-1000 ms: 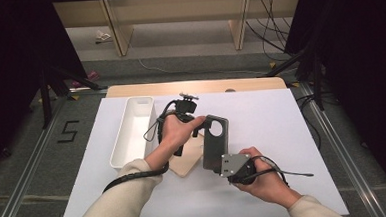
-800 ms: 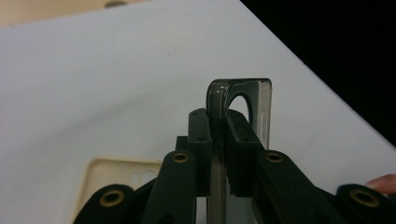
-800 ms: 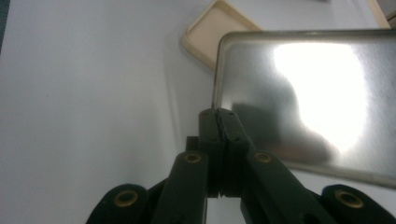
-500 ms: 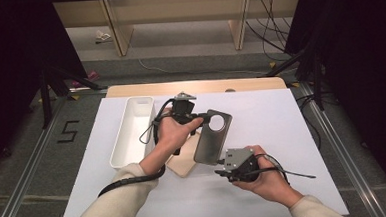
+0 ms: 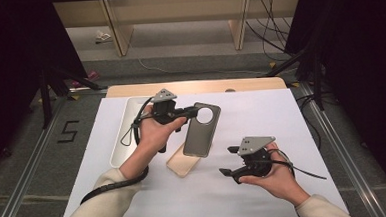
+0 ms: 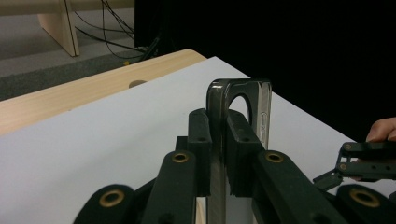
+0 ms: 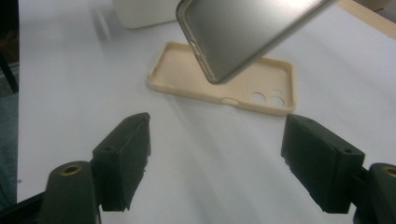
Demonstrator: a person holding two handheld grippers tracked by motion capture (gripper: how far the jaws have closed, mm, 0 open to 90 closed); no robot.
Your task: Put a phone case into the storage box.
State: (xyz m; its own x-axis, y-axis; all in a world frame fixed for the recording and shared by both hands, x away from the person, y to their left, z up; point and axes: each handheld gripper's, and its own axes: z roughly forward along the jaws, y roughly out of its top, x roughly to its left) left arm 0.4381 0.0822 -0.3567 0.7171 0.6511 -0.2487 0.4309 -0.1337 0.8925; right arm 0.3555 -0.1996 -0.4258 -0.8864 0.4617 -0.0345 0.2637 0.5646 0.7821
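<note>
A dark grey phone case (image 5: 201, 130) with a round camera hole hangs above the table, and my left gripper (image 5: 185, 111) is shut on its long edge. In the left gripper view the case (image 6: 238, 100) stands edge-on between the two jaws. A beige phone case (image 5: 184, 162) lies open side up on the white table beneath it, also seen as the beige case (image 7: 224, 77) in the right gripper view under the dark case (image 7: 243, 32). My right gripper (image 5: 228, 161) stands open to the right of both cases, holding nothing, low over the table.
A white oblong tray (image 5: 125, 137) lies at the left of the white tabletop (image 5: 261, 120). A wooden strip (image 5: 195, 87) runs along the far edge. Black cables trail from both grippers.
My right gripper has let go of the dark case and drawn back to the right, jaws now open. The left gripper has lifted the dark case up and slightly right.
</note>
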